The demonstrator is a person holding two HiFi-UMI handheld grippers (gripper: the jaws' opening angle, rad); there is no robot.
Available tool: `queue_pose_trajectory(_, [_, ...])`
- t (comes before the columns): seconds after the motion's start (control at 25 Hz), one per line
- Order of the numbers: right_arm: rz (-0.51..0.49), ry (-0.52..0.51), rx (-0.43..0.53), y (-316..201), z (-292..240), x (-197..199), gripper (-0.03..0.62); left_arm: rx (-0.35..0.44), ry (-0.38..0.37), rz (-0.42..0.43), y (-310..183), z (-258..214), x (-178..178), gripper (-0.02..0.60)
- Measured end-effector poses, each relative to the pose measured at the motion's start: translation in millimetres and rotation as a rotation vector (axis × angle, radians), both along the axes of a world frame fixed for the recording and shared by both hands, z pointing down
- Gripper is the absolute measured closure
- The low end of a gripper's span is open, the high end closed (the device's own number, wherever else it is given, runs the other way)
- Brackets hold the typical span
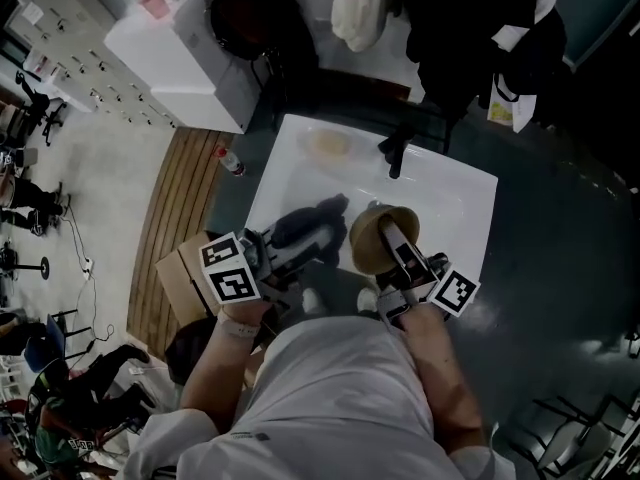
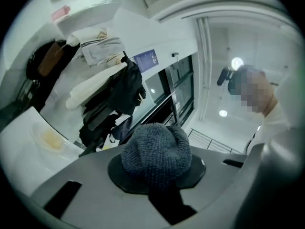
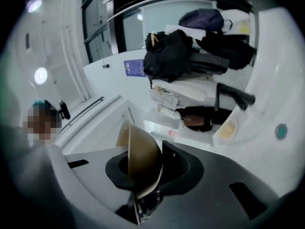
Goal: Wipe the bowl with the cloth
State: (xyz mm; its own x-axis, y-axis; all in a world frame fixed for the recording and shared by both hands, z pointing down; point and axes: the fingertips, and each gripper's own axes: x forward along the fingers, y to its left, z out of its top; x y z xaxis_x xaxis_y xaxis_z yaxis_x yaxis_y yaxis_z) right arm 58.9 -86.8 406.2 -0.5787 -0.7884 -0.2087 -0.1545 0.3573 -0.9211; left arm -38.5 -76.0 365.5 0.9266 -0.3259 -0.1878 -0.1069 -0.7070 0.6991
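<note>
Setting rough knit against a smooth shell.
Showing the cloth [image 2: 155,151] as coarse grey knit, matt and nubbly; showing the bowl [image 3: 138,159] as smooth tan with a faint sheen, not telling wood from plastic; framing each with the matt grey, plastic-looking bodies of the left gripper [image 2: 157,175] and right gripper [image 3: 143,185]; backing it all with a white table [image 1: 455,193] looking smooth and glossy, beside slatted brown wood flooring [image 1: 175,233] and a dull brown cardboard box [image 1: 178,273].
</note>
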Motion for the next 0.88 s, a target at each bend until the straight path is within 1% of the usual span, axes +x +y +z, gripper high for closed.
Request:
queue_pose_trajectory(0.2, [0.178, 0.341, 0.033, 0.2, 3.9, 28.1, 0.512, 0.126, -0.223, -0.066, -6.4, 19.0, 11.8, 0.509])
queue_pose_trajectory(0.32, [0.261, 0.557, 0.076, 3.8, 4.4, 41.9, 0.512, 0.191, -0.326, -0.117, -11.7, 28.4, 16.0, 0.509])
queue_pose_trajectory(0.4, [0.298, 0.691, 0.113, 7.6, 2.3, 47.9, 0.513, 0.209, -0.356, -0.137, -13.1, 32.0, 18.7, 0.509])
queue_pose_trajectory(0.48, [0.325, 0.817, 0.145, 11.3, 0.6, 52.3, 0.513, 0.22, -0.366, -0.135, -12.4, 34.2, 23.2, 0.509])
queue_pose_trajectory(0.64, [0.361, 1.033, 0.187, 18.3, 1.4, 57.9, 0.513, 0.26, -0.407, -0.126, -8.8, 40.7, 32.2, 0.509])
queue_pose_trajectory(0.76, [0.372, 1.155, 0.203, 23.0, 1.7, 58.7, 0.513, 0.284, -0.441, -0.13, -7.6, 45.5, 35.1, 0.509])
queue_pose_trajectory(0.88, [0.379, 1.21, 0.213, 28.5, 0.4, 56.8, 0.513, 0.287, -0.461, -0.123, -5.3, 49.4, 34.9, 0.509])
